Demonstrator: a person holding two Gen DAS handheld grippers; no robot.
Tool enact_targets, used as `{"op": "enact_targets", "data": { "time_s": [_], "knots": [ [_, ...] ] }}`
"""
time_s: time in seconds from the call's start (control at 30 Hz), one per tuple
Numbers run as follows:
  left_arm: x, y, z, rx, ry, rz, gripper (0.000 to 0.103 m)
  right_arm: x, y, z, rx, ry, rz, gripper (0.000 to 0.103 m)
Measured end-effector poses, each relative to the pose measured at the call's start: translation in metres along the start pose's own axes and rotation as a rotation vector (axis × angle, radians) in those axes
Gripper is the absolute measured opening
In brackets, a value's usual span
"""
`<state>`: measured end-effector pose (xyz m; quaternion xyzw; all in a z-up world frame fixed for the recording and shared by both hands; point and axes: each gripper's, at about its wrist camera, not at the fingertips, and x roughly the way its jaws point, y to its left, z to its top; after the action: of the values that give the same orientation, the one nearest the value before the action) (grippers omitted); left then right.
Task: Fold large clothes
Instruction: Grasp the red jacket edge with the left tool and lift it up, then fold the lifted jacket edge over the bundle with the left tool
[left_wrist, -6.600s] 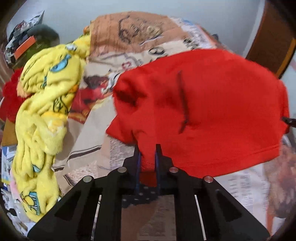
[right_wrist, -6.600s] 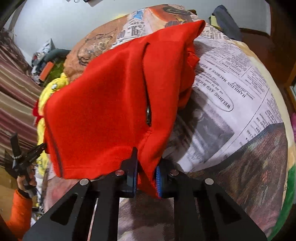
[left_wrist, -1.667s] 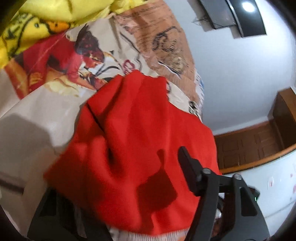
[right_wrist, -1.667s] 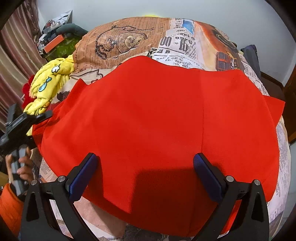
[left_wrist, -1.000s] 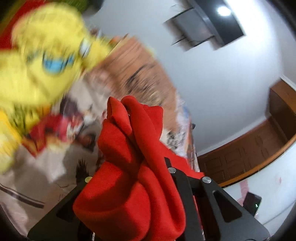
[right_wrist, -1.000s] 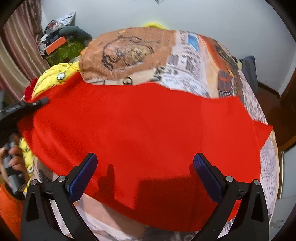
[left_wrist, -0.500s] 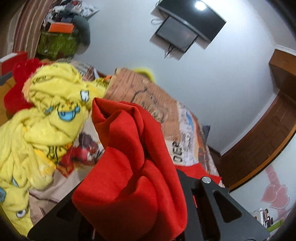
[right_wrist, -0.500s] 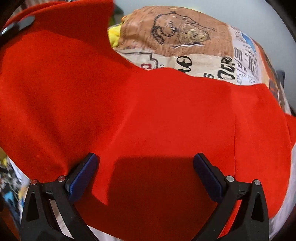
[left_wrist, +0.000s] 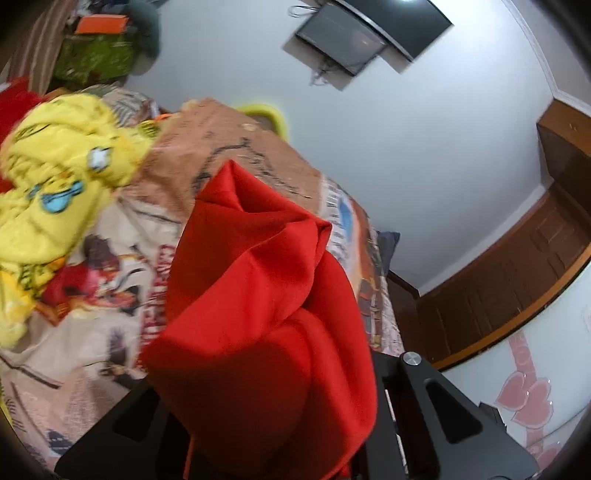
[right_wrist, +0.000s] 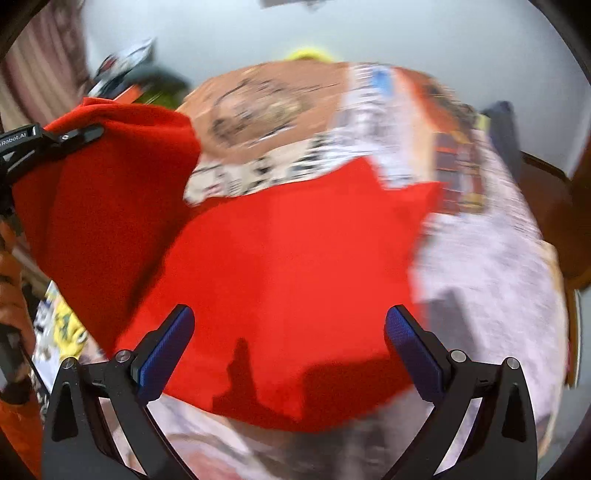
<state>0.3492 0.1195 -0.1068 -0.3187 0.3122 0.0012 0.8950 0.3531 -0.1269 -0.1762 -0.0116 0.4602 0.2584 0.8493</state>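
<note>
left gripper (right_wrist: 79, 134): raised off the bed (right_wrist: 487, 266) since 1.7 s ago, now clamped on a bunched edge of the red garment (right_wrist: 288, 280) | garment: left side lifted, folding over toward the bed's right edge | right gripper (right_wrist: 288, 347): released its earlier pinch, pads spread wide

My left gripper (right_wrist: 79, 133) holds one side of the red fleece garment (right_wrist: 280, 280) lifted off the newspaper-print bedspread (right_wrist: 480, 280), and that raised part hangs to the left of the part lying on the bed. My right gripper (right_wrist: 290, 350) hovers over the near edge of the flat part, fingers (right_wrist: 166, 347) spread to either side. The crumpled yellow cartoon-print blanket (left_wrist: 55, 199) lies on the bed, left of the lifted cloth. Behind the bed, a dark flat wall-mounted screen (left_wrist: 343, 40) hangs high.
</note>
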Motion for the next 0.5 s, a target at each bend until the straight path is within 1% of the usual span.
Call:
{"op": "enact_targets", "data": {
  "time_s": [0.13,0.23,0.33,0.43,0.5],
  "knots": [
    [0.019,-0.049,-0.008,0.047,-0.012,-0.011,0.008,-0.017,-0.044,-0.010,0.100,-0.026,-0.028,0.103],
    [0.035,-0.083,-0.020,0.079,0.003,-0.028,0.008,-0.024,-0.062,-0.020,0.155,-0.035,-0.031,0.103],
    [0.053,-0.123,-0.034,0.168,0.026,-0.023,0.008,-0.026,-0.075,-0.025,0.181,-0.029,-0.046,0.103],
    [0.064,-0.156,-0.054,0.264,0.059,-0.067,0.008,-0.032,-0.088,-0.031,0.194,-0.029,-0.050,0.103],
    [0.071,-0.175,-0.077,0.368,0.099,-0.101,0.008,-0.035,-0.095,-0.036,0.201,-0.031,-0.051,0.103]
  ]
}}
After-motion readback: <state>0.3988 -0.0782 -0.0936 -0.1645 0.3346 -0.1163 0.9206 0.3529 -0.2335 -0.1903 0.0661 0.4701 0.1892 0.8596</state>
